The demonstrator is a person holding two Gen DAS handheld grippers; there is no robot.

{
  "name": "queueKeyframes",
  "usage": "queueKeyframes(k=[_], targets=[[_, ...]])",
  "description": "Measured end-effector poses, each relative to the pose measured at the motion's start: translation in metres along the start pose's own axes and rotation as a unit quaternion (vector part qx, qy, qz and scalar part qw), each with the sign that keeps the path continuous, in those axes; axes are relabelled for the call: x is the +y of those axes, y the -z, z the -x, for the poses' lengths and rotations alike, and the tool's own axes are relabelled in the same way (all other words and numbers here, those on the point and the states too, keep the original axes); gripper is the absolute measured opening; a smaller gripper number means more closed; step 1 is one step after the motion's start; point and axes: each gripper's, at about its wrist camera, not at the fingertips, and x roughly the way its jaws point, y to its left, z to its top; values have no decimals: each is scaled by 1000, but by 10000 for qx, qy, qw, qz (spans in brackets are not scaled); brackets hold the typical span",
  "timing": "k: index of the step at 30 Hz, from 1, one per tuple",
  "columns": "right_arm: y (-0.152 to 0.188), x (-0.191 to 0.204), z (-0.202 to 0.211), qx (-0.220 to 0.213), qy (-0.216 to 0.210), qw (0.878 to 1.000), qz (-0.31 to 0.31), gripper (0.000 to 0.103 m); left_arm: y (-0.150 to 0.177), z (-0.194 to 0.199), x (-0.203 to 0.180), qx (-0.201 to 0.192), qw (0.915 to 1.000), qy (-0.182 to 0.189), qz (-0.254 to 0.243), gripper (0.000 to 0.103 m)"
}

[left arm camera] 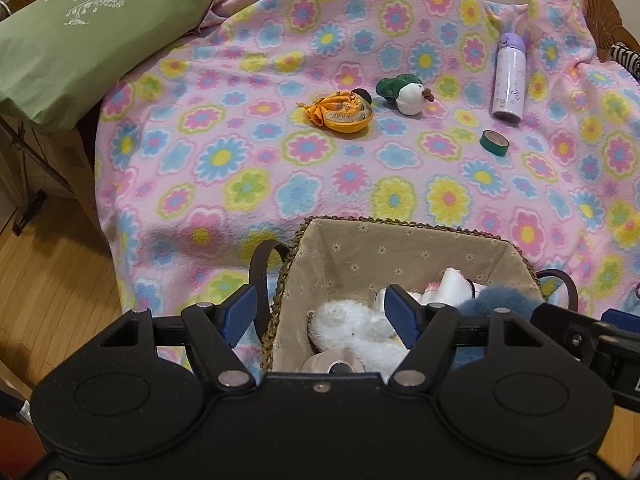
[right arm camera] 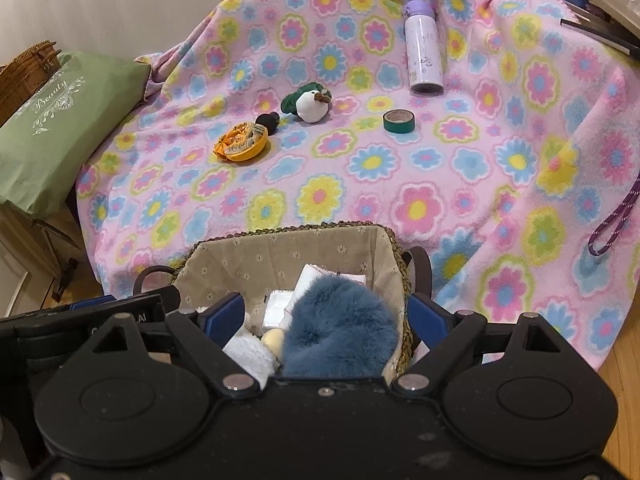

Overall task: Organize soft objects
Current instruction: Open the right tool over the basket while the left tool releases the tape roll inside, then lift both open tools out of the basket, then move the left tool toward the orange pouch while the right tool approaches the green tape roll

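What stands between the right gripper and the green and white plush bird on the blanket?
The basket, with a blue fluffy thing inside, sits right under the open right gripper. Beyond its far rim only bare blanket lies before the plush bird.

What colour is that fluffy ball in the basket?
The fluffy fur ball in the lined wicker basket is dusty blue, clearest in the right wrist view.

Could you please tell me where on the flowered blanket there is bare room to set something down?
The blanket is bare between the basket and the row of orange pouch, plush bird and tape roll; also right of the bottle. The basket is crowded with soft items.
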Motion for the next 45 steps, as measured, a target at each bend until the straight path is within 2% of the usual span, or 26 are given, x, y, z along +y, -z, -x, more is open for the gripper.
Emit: queueKeyframes(k=[15, 27, 35, 41, 45], targets=[[4, -1, -6, 174, -32, 9998, 24, 89, 2, -5, 3, 88, 9999, -44, 63, 67], [2, 2, -18, 271, 41, 9992, 278, 91, -10, -16, 6, 207, 9996, -58, 208, 67], [-20, -4, -33, 199, -26, 9994, 290, 91, -35, -31, 2, 258, 9997, 9, -33, 67], [-53, -6, -52, 16, 7, 9991, 435, 94, -64, -55, 1, 261, 9993, 25, -275, 67], [-75, -14, -74, -75, 133, 9985, 519, 94, -83, -77, 1, 198, 9986, -106, -487, 68]])
